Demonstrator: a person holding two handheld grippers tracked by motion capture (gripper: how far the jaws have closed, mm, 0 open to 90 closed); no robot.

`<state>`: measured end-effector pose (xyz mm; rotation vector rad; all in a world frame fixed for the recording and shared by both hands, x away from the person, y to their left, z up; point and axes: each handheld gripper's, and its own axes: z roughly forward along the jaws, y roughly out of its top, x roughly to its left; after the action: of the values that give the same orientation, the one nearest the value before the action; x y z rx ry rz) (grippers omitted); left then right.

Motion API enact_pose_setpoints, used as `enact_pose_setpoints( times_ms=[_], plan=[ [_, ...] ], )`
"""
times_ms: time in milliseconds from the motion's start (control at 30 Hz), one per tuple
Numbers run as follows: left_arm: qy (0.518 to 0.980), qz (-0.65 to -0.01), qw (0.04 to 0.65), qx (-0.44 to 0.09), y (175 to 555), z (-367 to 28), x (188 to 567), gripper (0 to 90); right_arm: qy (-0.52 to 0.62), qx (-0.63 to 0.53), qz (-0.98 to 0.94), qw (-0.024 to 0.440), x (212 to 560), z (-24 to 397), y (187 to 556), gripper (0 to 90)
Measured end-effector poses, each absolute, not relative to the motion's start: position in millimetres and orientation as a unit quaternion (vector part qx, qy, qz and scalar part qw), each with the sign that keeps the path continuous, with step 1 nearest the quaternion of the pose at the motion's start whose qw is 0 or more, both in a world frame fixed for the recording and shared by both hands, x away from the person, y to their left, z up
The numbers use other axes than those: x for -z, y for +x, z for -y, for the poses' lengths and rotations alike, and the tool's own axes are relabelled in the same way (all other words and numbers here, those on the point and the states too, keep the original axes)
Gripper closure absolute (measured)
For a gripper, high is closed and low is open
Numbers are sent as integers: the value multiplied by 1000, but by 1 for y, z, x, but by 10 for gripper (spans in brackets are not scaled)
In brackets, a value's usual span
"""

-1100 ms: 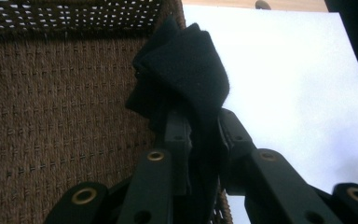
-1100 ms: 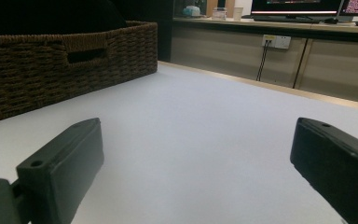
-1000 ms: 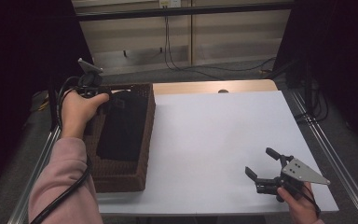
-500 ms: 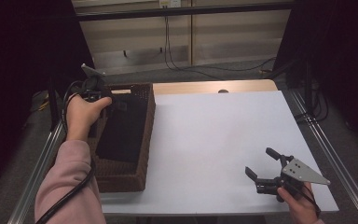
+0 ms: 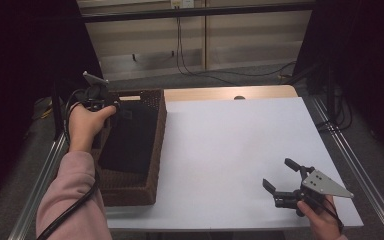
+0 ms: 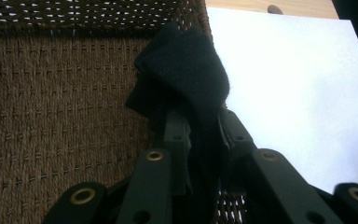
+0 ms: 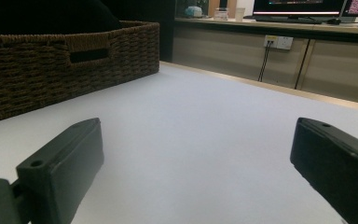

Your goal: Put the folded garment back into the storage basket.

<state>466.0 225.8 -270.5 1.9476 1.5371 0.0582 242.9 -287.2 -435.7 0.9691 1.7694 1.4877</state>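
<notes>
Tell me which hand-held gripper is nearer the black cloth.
Left. The left hand-held gripper is shut on the black cloth over the wicker basket. The right hand-held gripper rests open at the table's near right corner, far from it.

left gripper [image 6: 204,135] clamped, right gripper [image 5: 279,179] fingers spread
</notes>
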Motion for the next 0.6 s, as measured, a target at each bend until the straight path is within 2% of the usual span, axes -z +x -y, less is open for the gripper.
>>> enact_pose_setpoints(
  times_ms=[600],
  plan=[
    [731,-601,321,-32,478,-235,287,756,369,-563,-672,310,436,287,243,21]
  ],
)
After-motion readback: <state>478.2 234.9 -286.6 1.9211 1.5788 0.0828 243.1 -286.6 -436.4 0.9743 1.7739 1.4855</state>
